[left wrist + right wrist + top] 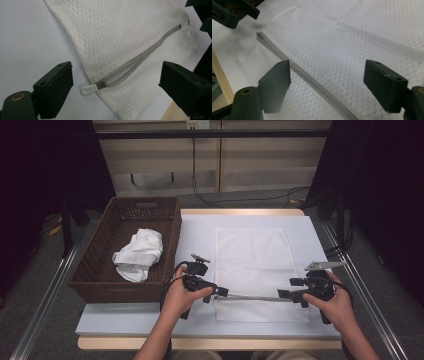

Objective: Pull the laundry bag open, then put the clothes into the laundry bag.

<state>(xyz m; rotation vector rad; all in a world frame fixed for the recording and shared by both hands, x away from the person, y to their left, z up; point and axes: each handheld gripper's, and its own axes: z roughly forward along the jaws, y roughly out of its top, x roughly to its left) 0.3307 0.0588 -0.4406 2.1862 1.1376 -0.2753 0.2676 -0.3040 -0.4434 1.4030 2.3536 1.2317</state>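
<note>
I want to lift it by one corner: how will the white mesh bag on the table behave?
The mesh bag will probably sag and fold, since it lies thin and flat with soft creases. It looks light for its size, being open netting. The zipper edge may stay a bit straighter, and the zipper pull could dangle.

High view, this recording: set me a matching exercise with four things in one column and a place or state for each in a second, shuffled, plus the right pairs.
Things:
1. white mesh laundry bag
2. crumpled white cloth
3. grey zipper
4. brown woven basket

Places or states:
A. runs across the bag's near end, between the two grippers
B. lies flat on the white table top
C. stands at the table's left edge
D. lies inside the basket

Pairs: 1-B, 2-D, 3-A, 4-C
</note>
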